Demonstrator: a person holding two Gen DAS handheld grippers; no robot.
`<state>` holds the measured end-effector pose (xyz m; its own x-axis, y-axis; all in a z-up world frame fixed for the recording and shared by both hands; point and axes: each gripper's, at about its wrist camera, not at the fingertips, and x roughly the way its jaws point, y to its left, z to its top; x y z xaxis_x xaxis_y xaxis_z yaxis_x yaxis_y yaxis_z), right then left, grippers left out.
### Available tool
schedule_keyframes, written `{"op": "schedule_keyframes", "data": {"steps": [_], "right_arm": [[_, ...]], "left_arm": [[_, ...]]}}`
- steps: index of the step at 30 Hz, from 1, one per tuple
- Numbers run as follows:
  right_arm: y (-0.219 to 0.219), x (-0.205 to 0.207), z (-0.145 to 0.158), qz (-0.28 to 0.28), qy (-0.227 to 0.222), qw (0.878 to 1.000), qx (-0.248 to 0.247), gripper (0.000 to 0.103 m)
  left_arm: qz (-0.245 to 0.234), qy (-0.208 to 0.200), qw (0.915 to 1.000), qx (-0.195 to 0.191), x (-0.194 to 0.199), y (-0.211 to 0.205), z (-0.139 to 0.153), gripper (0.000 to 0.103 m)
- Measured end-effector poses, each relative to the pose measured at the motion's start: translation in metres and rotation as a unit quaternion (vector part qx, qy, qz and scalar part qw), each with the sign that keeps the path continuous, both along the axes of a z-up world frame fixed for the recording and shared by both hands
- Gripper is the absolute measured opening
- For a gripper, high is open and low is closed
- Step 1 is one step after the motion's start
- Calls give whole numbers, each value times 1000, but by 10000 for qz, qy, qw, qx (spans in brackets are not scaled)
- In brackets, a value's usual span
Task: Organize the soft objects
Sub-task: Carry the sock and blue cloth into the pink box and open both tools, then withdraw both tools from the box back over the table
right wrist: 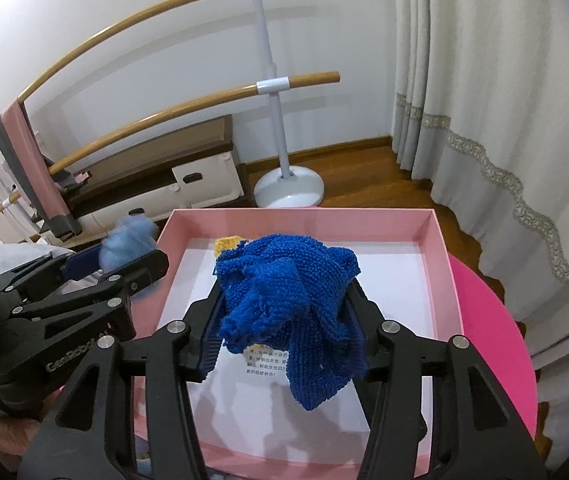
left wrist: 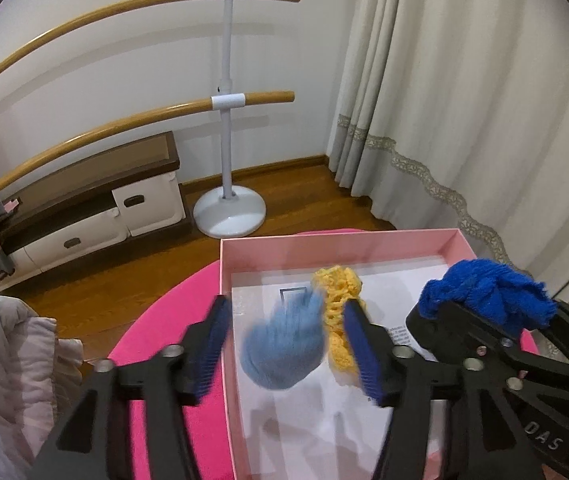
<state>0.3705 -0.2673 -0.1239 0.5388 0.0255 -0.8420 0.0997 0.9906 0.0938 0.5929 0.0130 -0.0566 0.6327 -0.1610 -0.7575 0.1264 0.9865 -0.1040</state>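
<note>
A pink open box (left wrist: 226,276) (right wrist: 440,248) sits on a round hot-pink table (left wrist: 152,320). My left gripper (left wrist: 288,340) is open over the box's left side; a fluffy light-blue ball (left wrist: 284,344) (right wrist: 126,246), blurred, sits between its fingers without being clamped. A yellow crocheted piece (left wrist: 338,304) (right wrist: 228,243) lies in the box. My right gripper (right wrist: 280,332) is shut on a dark-blue knitted cloth (right wrist: 288,304) (left wrist: 484,296) and holds it above the box's middle.
A white paper sheet with print lines the box floor (right wrist: 384,280). A ballet barre stand (left wrist: 228,208) and a low cabinet (left wrist: 84,208) stand by the wall. Curtains (left wrist: 464,120) hang at the right. A pale quilt (left wrist: 8,360) lies at the left.
</note>
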Motion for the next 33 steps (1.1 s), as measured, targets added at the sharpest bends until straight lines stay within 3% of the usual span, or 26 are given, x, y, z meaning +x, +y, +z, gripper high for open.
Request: {"op": "schedule_keyframes", "data": {"steps": [5,7,9,10,18,25,33], "right_arm": [[-4,-2,-3,-94,3,9999,37,64],[-5,-4,-2,-111,-29,9999,77,79],[-6,-7,0,-91,-93,9999,93,99],[-6,-8,1,-71,-114,9999,97,103],[-6,-26,11,-276,-188,9994,113,103],[-12,-57,34,-459,-363,9982,96,103],[-4,-116,72,-512,-817,9953,47,103]], "left_arm": [[125,-136,9998,77,-11,6,-1,76],[230,-245,9994,80,-14,11,3,78],[284,-309,9991,55,-19,16,6,81],[297,-341,9990,63,-27,17,5,82],[449,-865,9947,316,-72,13,18,103],[576,-1212,9890,618,-120,1,14,103],[623,-1461,9860,498,-187,-4,16,103]]}}
